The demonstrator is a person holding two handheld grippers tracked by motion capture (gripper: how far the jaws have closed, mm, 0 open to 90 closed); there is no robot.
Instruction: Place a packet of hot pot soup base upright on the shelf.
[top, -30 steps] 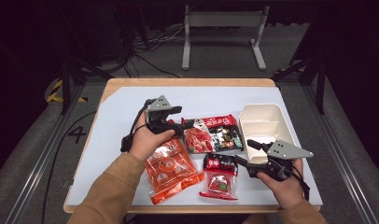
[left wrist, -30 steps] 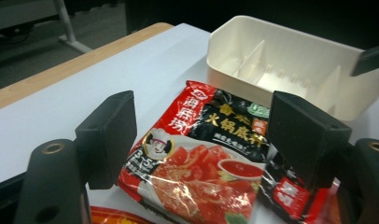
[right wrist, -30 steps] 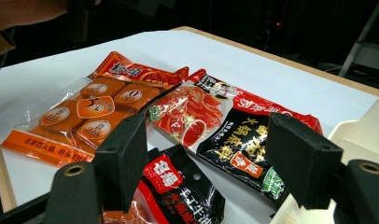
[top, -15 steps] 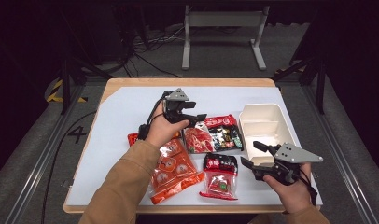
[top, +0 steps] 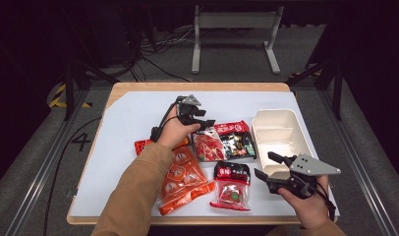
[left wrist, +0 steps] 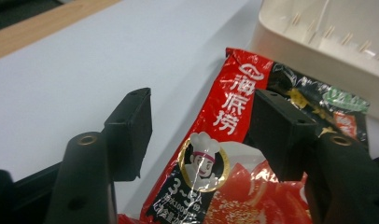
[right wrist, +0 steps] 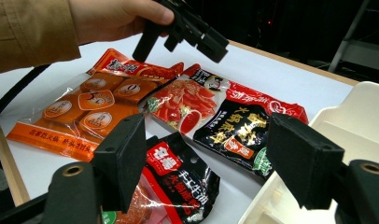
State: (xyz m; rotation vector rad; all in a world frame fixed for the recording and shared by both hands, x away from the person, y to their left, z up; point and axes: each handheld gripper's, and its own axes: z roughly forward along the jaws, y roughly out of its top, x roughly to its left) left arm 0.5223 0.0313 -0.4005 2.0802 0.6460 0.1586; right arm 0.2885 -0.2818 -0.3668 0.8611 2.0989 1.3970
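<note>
Two grippers at work. Left gripper point(top: 203, 119) straddles upper-left corner of red-and-black hotpot soup-base packet point(top: 225, 140), jaws just been closing, packet corner between them, pads not yet pressing. Step judged: grasp approach. Next: finish closing on the edge, lift, likely toward cream tray point(top: 277, 135) near counter's right edge. Right gripper point(top: 271, 166) hovers open, empty, at tray's near end. Packet: glossy, flat, crinkly film, mid-counter, just beside tray.
</note>
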